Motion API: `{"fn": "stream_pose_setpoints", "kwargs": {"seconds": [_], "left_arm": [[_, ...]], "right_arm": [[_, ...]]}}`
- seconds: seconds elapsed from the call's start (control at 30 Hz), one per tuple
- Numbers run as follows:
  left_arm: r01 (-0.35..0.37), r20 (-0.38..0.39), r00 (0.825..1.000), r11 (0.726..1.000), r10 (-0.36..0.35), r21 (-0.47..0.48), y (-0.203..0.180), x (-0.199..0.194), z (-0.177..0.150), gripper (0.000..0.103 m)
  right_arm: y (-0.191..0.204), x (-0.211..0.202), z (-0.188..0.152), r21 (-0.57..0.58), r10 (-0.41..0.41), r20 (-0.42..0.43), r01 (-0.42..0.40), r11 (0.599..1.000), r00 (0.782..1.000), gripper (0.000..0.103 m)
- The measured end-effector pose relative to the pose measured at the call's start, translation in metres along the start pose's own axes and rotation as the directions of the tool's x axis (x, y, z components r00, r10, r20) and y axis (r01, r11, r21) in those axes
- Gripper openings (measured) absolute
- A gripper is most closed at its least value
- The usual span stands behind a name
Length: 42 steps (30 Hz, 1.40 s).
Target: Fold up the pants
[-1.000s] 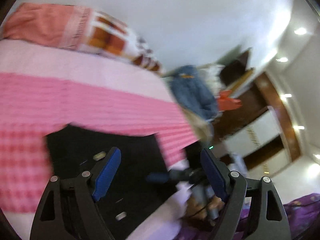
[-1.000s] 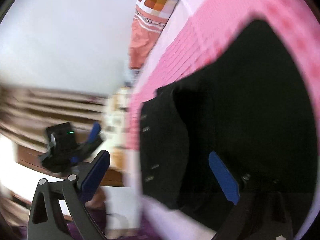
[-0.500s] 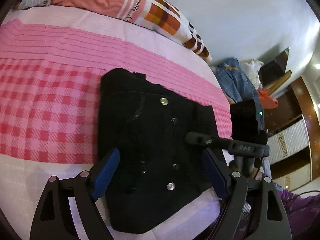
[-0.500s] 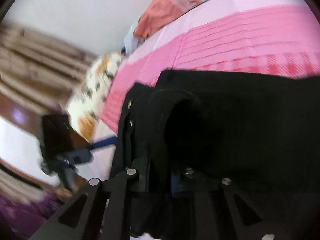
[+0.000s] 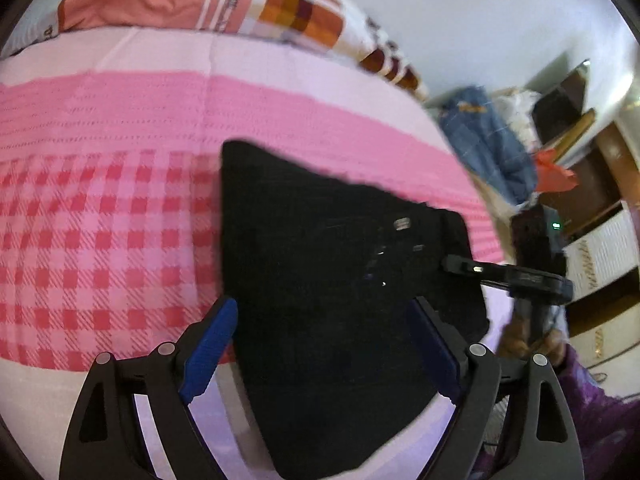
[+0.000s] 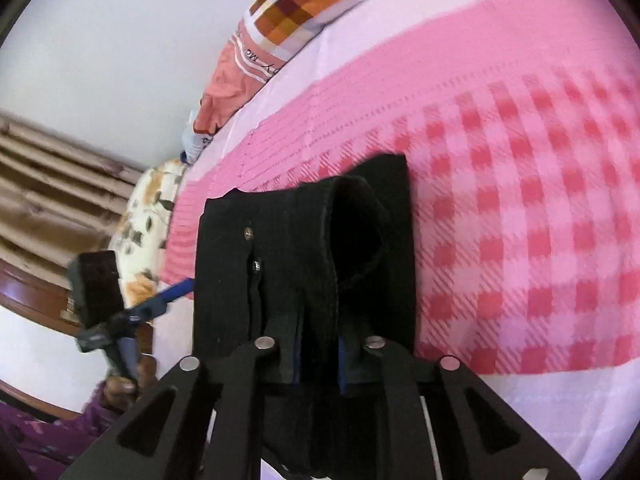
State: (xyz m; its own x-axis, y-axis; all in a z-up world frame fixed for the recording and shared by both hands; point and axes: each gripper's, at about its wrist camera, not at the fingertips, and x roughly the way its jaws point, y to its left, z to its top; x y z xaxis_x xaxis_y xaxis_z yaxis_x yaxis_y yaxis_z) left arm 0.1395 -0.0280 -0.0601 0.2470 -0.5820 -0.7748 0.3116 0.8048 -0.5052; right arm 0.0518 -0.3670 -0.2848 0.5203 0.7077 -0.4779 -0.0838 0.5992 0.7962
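Note:
The black pants (image 5: 320, 264) lie folded on a pink checked bed cover (image 5: 104, 240). My left gripper (image 5: 324, 348) is open and empty just above the near edge of the pants. My right gripper (image 6: 318, 360) is shut on the near edge of the pants (image 6: 304, 256), where metal studs show; the cloth rises in a loop in front of it. The right gripper also shows in the left wrist view (image 5: 516, 276) at the right edge of the pants. The left gripper shows in the right wrist view (image 6: 120, 312), off the pants' left side.
An orange and checked pillow (image 5: 224, 4) lies at the head of the bed, also in the right wrist view (image 6: 288, 12). A floral pillow (image 6: 148, 216) lies beside the bed. A pile of clothes with blue jeans (image 5: 488, 144) sits off the bed's right side near wooden cabinets.
My right gripper closed on the pants' edge and holds it, with the pants now lying more squarely. My left gripper stayed open and drew back to the near edge.

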Motion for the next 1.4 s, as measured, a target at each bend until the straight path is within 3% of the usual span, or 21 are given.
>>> {"fn": "stream_pose_setpoints", "kwargs": {"seconds": [0.1,0.17,0.2,0.3,0.4,0.43,0.47,0.5,0.57,0.63,0.7,0.77,0.87,0.97,1.07,1.23,1.33,1.4], "left_arm": [[-0.021,0.005,1.0,1.0,0.021,-0.016,0.006,0.0,0.001,0.087],[-0.03,0.008,0.999,0.999,0.031,-0.045,0.014,-0.003,0.003,0.087],[-0.031,0.011,0.999,0.998,0.032,-0.062,0.02,-0.005,0.004,0.087],[0.002,-0.013,1.0,0.996,-0.003,-0.088,0.034,0.001,0.005,0.087],[0.091,-0.15,0.984,0.995,-0.096,-0.041,0.029,0.032,0.006,0.089],[0.123,-0.137,0.984,0.992,-0.117,0.04,0.02,0.033,0.006,0.096],[0.163,-0.16,0.976,0.984,-0.15,0.077,0.014,0.039,0.007,0.096],[0.174,-0.176,0.972,0.98,-0.155,0.1,0.01,0.046,0.007,0.096],[0.188,-0.156,0.974,0.972,-0.166,0.14,0.004,0.048,0.009,0.096],[0.175,-0.129,0.98,0.969,-0.154,0.177,-0.001,0.048,0.007,0.095],[0.142,-0.081,0.989,0.965,-0.127,0.222,-0.009,0.037,0.004,0.08],[0.131,-0.032,0.991,0.966,-0.127,0.224,-0.012,0.023,0.004,0.052],[0.123,0.038,0.99,0.968,-0.134,0.217,-0.006,0.001,0.011,0.05],[0.152,0.119,0.979,0.98,-0.168,0.132,0.023,-0.028,0.024,0.05],[0.115,0.225,0.966,0.99,-0.131,0.082,0.063,-0.072,0.046,0.05],[-0.053,0.34,0.939,0.998,0.042,0.024,0.135,-0.138,0.103,0.05],[-0.146,0.347,0.928,0.989,0.138,-0.003,0.175,-0.149,0.129,0.05],[-0.221,0.331,0.919,0.975,0.216,-0.021,0.207,-0.138,0.145,0.05]], "right_arm": [[0.002,-0.019,-0.001,-0.023,-0.055,0.082,0.057,0.998,0.995,0.039],[0.001,-0.029,-0.001,-0.038,-0.1,0.117,0.105,0.994,0.988,0.078],[-0.001,-0.03,0.0,-0.044,-0.106,0.115,0.112,0.993,0.988,0.079],[-0.005,-0.02,-0.001,-0.056,-0.121,0.064,0.125,0.991,0.991,0.079],[-0.002,0.004,-0.007,-0.082,-0.046,0.006,0.046,0.996,0.999,0.074],[0.003,0.007,-0.009,-0.106,-0.056,0.015,0.057,0.993,0.998,0.067],[0.008,0.012,-0.01,-0.123,-0.055,0.003,0.055,0.991,0.998,0.041],[0.008,0.017,-0.01,-0.097,-0.043,-0.018,0.041,0.994,0.999,0.039],[0.004,0.016,-0.009,-0.041,-0.001,-0.005,0.001,0.999,1.0,0.029],[0.004,0.01,-0.01,0.007,0.029,0.01,-0.029,1.0,1.0,0.027],[0.013,0.003,-0.011,0.03,0.086,0.026,-0.086,0.996,0.996,0.026],[0.035,0.001,-0.007,0.019,0.123,0.034,-0.124,0.992,0.992,0.026],[0.078,0.009,0.01,-0.026,0.182,0.037,-0.181,0.983,0.983,0.027],[0.119,0.027,0.033,-0.059,0.248,0.034,-0.246,0.967,0.968,0.027],[0.163,0.057,0.064,-0.08,0.33,0.021,-0.327,0.942,0.944,0.027],[0.209,0.144,0.129,-0.069,0.413,0.013,-0.411,0.909,0.911,0.026],[0.211,0.201,0.153,-0.043,0.417,0.002,-0.417,0.908,0.909,0.025],[0.208,0.237,0.165,-0.066,0.357,-0.002,-0.356,0.932,0.934,0.025]]}}
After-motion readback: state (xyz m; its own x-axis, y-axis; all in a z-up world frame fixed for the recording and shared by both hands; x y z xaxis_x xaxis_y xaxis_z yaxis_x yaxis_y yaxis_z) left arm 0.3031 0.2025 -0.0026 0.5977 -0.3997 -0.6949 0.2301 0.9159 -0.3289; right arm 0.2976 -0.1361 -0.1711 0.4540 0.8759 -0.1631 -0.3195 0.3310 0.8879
